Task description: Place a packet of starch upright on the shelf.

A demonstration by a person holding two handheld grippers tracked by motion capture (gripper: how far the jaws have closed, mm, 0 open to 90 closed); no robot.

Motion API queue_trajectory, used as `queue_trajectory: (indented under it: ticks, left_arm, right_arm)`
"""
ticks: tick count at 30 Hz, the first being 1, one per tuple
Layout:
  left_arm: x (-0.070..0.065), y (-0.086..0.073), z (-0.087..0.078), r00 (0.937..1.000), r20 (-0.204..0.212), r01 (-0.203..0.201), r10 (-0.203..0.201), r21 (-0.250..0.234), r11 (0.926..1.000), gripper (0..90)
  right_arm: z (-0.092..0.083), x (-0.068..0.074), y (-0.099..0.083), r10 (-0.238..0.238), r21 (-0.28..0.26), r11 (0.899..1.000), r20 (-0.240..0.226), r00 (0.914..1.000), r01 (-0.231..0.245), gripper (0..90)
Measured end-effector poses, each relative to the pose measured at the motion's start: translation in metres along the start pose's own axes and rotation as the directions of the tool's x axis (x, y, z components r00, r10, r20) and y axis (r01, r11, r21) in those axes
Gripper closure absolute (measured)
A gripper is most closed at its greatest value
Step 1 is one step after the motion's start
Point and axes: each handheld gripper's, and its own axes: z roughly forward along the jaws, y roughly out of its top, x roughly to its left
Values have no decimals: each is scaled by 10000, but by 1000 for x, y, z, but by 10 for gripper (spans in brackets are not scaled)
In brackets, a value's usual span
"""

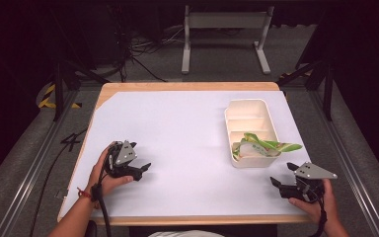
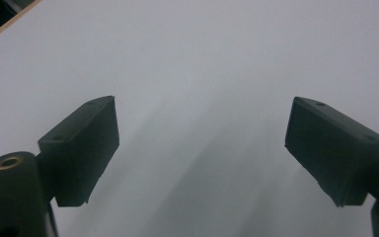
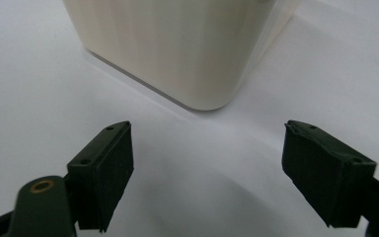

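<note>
Left forearm: enters from the bottom edge at left, angled up and to the right
Left hand point(image 1: 103, 175): wrapped around the gripper body from below; red band at the wrist
Left gripper point(image 1: 140, 157): low over the surface, pointing right, grey plate on top, jaws spread wide with nothing between them
Left cable: trails back along the forearm
Right hand point(image 1: 316, 202): grips from below at the near right edge
Right gripper point(image 1: 284, 174): pointing left and slightly away, jaws spread wide, nothing between them
</note>
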Motion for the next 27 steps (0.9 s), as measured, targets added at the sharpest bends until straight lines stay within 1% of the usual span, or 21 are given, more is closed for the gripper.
queue_trajectory:
  ticks: [1, 4, 6, 7, 8, 9, 11, 12, 13, 14, 15, 16, 19, 20, 23, 27]
  left_arm:
    - [0, -4, -4, 10000, -69, 9, -9, -26, 10000, 128]
    - [-1, -15, -11, 9993, -141, 336, -338, -143, 9993, 120]
    - [-3, -23, -18, 9991, -144, 409, -411, -95, 9991, 117]
    - [-3, -27, -21, 9983, -139, 562, -564, -113, 9984, 112]
    - [-4, -33, -26, 9950, -38, 995, -997, -306, 9946, 109]
    - [-4, -37, -29, 9935, -62, 1137, -1140, -374, 9928, 109]
    - [-5, -43, -34, 9917, -111, 1276, -1282, -438, 9909, 105]
    - [-5, -47, -38, 9889, -67, 1481, -1487, -568, 9873, 103]
    - [-4, -49, -40, 9862, -105, 1643, -1652, -596, 9846, 104]
    - [-4, -49, -40, 9862, -105, 1643, -1652, -596, 9846, 102]
    - [-3, -51, -42, 9834, -251, 1780, -1798, -625, 9821, 97]
    - [-2, -52, -42, 9827, -256, 1813, -1833, -671, 9811, 95]
    - [-2, -52, -42, 9832, -232, 1793, -1812, -673, 9815, 86]
    - [-2, -52, -42, 9822, -227, 1844, -1864, -708, 9803, 86]
    - [-2, -53, -42, 9833, -265, 1778, -1800, -695, 9816, 84]
    - [-1, -53, -42, 9823, -262, 1832, -1853, -692, 9806, 82]
  right_arm:
    - [0, 0, 0, -14, -16, 10000, 5, 10000, 14, 197]
    - [0, 0, 0, -26, 7, 10000, -5, 10000, 26, 197]
    - [0, 0, 0, -35, -11, 10000, -20, 10000, 35, 196]
    - [0, 0, 0, -35, -11, 10000, -25, 10000, 35, 196]
    - [0, 0, 0, -42, -18, 10000, -27, 10000, 42, 195]
    - [0, 0, 0, -45, -18, 10000, -14, 10000, 45, 195]
    - [0, 0, 0, -68, -11, 10000, 12, 10000, 68, 196]
    - [0, 1, 0, -73, -38, 10000, 24, 10000, 73, 195]
    - [0, 1, 0, -72, -28, 10000, 31, 10000, 72, 195]
    - [-1, 1, 0, -75, -28, 10000, 31, 10000, 76, 195]
    - [-1, 0, 0, -90, -25, 10000, 17, 10000, 90, 194]
    - [-1, 0, 0, -119, -18, 9999, 28, 9999, 119, 192]
    - [0, -1, 1, -129, -45, 9999, 23, 9999, 129, 190]
    - [0, -1, 1, -134, -27, 9999, 17, 9999, 134, 189]
    - [2, -1, 2, -139, 7, 9999, 30, 9999, 139, 188]
    - [2, 0, 2, -209, 13, 9998, 8, 9998, 209, 186]
